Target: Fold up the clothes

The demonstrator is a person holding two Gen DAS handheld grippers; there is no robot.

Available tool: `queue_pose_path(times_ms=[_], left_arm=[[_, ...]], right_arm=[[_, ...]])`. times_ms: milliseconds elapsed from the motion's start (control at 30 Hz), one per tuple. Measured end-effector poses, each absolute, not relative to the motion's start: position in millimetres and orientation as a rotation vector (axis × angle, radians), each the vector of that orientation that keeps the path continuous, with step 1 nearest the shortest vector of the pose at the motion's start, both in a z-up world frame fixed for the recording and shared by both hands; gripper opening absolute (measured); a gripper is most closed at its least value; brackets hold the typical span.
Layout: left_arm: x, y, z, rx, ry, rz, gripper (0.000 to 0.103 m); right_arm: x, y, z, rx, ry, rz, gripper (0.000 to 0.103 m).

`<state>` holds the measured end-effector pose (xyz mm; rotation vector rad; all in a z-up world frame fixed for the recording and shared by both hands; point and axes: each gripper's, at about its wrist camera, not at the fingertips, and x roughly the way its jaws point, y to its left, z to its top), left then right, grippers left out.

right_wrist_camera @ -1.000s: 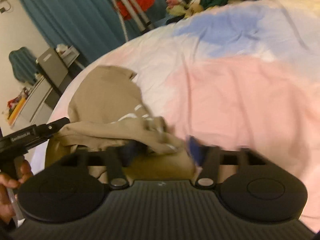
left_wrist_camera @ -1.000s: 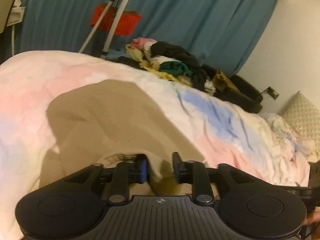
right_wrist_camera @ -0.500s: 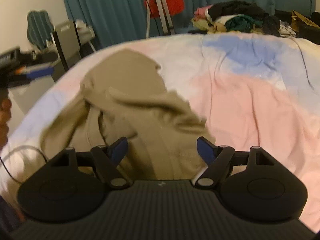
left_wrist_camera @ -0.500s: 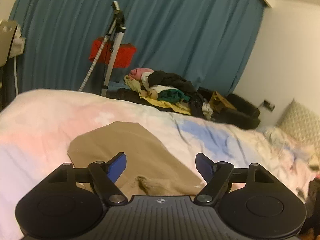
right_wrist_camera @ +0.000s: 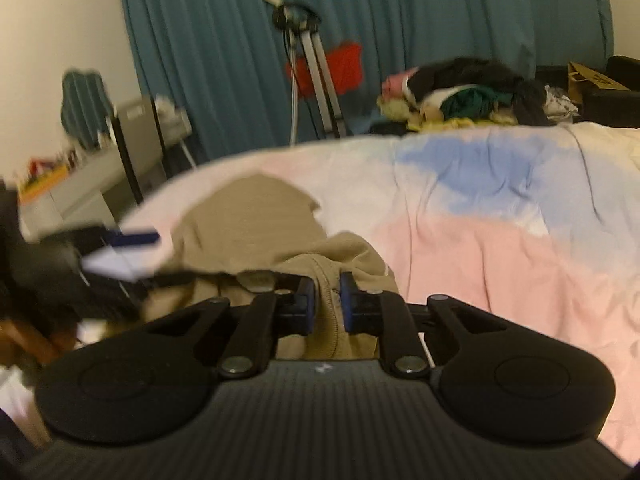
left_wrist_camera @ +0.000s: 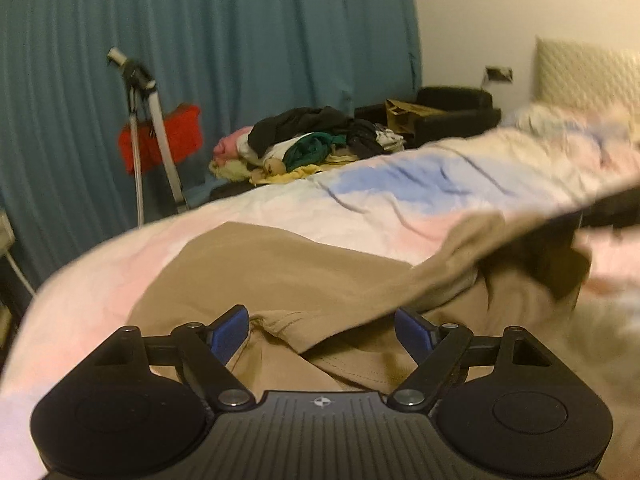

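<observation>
While the tan garment (left_wrist_camera: 288, 272) lies partly spread on the pastel bed cover (right_wrist_camera: 500, 256) near the foot of the bed, the right gripper (right_wrist_camera: 325, 306) has just closed its fingers on a bunched, seamed edge of the cloth and holds it raised off the cover. Its fingers stand nearly together with only the pinched fold between the blue pads. The left gripper (left_wrist_camera: 322, 334) has its fingers spread wide, having just opened further; cloth lies below and between them, but the pads press on nothing. A ridge of the garment runs from in front of the left fingers up toward the right-hand grip, seen blurred at the right edge of the left wrist view.

The step in hand appears to be taking hold of the garment's edges to lay out a fold. Next, the left fingers would need to close on a matching edge, probably the seamed hem just ahead of them. Both grippers point forward and somewhat downward over the bed, side by side. A pile of other clothes (left_wrist_camera: 316, 148) waits beyond the bed, against the blue curtain (left_wrist_camera: 240, 40).
</observation>
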<state>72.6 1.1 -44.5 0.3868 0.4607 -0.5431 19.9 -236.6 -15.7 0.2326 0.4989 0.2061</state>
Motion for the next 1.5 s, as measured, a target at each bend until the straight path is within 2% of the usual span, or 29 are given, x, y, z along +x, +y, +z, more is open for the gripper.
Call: queue_pose_path(times_ms=[200, 300, 500, 600, 800, 933, 1233, 1500], left_arm=[[74.6, -21.6, -67.1, 0.508, 0.386, -0.418, 0.082], [71.2, -21.6, -59.2, 0.497, 0.292, -0.336, 0.082], [63.4, 6.2, -16.7, 0.226, 0.148, -0.15, 0.082], [61.0, 16.1, -7.2, 0.154, 0.164, -0.135, 0.082], [52.8, 10.2, -15.7, 0.185, 0.269, -0.332, 0.083], [41.1, -13.9, -35.5, 0.269, 0.275, -0.46, 0.087], [67.5, -44.1, -90.5, 0.476, 0.232, -0.183, 0.084], [56.2, -0.8, -38.6, 0.167, 0.097, -0.025, 0.088]], right_arm=[[15.5, -244.1, -5.3, 0.304, 0.435, 0.244, 0.015], [13.5, -243.2, -5.0, 0.308, 0.417, 0.246, 0.015], [18.1, -237.7, -10.9, 0.247, 0.431, 0.198, 0.015], [14.2, -233.1, -12.1, 0.208, 0.398, 0.179, 0.015], [5.1, -228.9, 0.9, 0.225, 0.332, 0.195, 0.015], [2.0, -231.8, 4.6, 0.254, 0.321, 0.194, 0.015], [-16.0, -238.1, 19.6, 0.292, 0.195, 0.202, 0.015], [-3.2, -230.4, 7.7, 0.207, 0.28, 0.155, 0.015]])
